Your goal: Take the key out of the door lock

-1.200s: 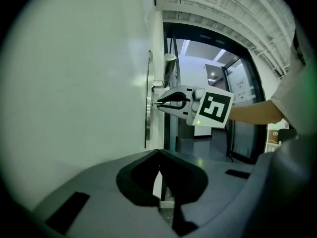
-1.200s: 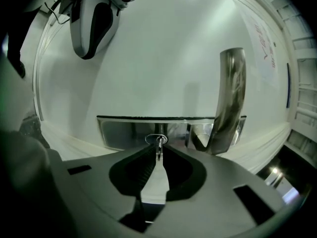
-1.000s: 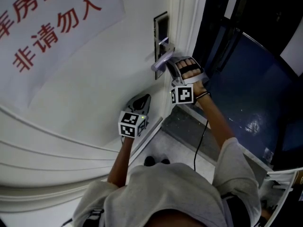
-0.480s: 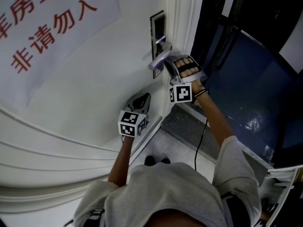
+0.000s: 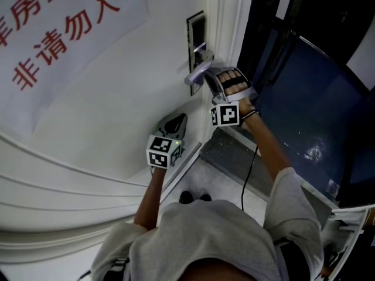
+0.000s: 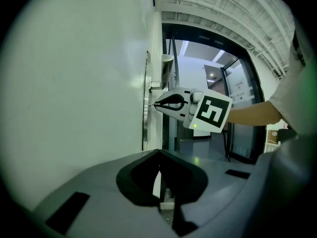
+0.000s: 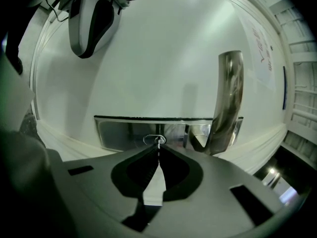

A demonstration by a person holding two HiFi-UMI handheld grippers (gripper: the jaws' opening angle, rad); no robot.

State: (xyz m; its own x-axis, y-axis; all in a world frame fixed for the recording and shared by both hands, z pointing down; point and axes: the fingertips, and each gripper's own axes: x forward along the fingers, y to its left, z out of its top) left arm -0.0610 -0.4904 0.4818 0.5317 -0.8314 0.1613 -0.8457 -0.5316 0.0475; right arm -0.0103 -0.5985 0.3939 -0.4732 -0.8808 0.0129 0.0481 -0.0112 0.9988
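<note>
At the lock (image 7: 124, 132), right gripper (image 7: 158, 147) stays clamped on key (image 7: 159, 141); left gripper (image 6: 159, 152) stays closed.

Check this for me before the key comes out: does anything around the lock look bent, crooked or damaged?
Nothing stands out. The lock plate sits flat and straight on the door, the lever handle looks intact, and the key sits in the keyhole, pinched by the right gripper.

Two hand-held grippers (image 5: 181, 120) (image 5: 206, 82), one key (image 7: 158, 142), one door handle (image 7: 227, 100), one sign (image 5: 58, 37)
</note>
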